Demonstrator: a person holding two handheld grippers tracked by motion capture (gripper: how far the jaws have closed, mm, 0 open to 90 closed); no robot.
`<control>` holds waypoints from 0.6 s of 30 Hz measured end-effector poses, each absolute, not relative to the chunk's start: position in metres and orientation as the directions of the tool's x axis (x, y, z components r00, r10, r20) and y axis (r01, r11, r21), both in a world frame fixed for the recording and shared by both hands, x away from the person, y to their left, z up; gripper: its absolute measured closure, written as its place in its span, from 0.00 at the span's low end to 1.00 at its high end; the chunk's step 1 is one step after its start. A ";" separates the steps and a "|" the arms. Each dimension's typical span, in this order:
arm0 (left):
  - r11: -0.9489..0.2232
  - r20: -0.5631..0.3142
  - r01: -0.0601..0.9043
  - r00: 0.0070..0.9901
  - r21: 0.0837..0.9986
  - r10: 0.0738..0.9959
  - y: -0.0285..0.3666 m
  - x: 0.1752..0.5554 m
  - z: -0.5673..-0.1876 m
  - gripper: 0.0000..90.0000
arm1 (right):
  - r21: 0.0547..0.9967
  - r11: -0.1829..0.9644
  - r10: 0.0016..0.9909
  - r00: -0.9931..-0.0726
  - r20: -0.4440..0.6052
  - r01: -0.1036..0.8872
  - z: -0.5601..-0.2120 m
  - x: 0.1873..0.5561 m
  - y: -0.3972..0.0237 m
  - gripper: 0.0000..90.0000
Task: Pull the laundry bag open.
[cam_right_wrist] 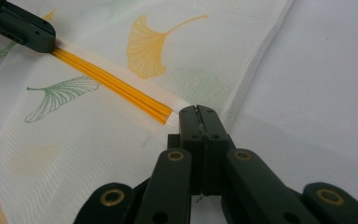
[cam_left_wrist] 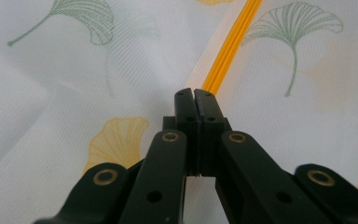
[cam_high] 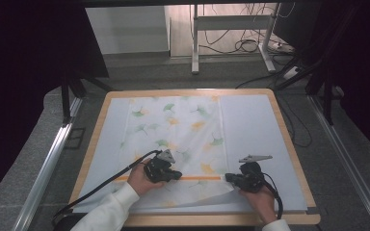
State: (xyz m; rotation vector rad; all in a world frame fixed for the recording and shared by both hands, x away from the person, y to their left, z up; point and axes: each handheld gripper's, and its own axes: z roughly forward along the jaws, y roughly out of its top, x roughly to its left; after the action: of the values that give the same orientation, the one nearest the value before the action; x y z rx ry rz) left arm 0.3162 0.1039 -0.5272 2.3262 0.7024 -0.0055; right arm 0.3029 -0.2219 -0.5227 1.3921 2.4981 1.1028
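A sheer white cloth [cam_high: 173, 125] printed with green and yellow ginkgo leaves lies spread on the table. An orange stripe [cam_high: 197, 178] runs across its near part. My left gripper [cam_high: 179, 175] is shut at the stripe's left end, its tips [cam_left_wrist: 194, 91] pinching the cloth where the orange stripe [cam_left_wrist: 228, 46] meets them. My right gripper [cam_high: 227, 177] is shut at the other end, its tips [cam_right_wrist: 198, 108] closed on the cloth's seam just past the orange stripe [cam_right_wrist: 112, 81]. The left gripper [cam_right_wrist: 51, 44] also appears far off in the right gripper view. The cloth's near right corner is lifted a little.
A white sheet [cam_high: 250, 125] covers the wooden table [cam_high: 289, 139] under the cloth, bare on both sides. Grey floor, metal rails [cam_high: 48, 163] and a desk frame with cables [cam_high: 241, 43] lie beyond the table.
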 end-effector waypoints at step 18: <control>-0.602 -0.216 0.506 0.845 0.617 0.489 0.114 0.316 -0.527 1.00 | 0.621 0.330 0.766 -0.586 0.264 0.711 -0.523 0.303 -0.222 1.00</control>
State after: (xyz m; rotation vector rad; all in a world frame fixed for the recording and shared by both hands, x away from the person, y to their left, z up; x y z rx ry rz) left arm 0.3160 0.1141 -0.5274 2.3196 0.7204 -0.0323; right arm 0.3028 -0.2217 -0.5228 1.3907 2.4989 1.1031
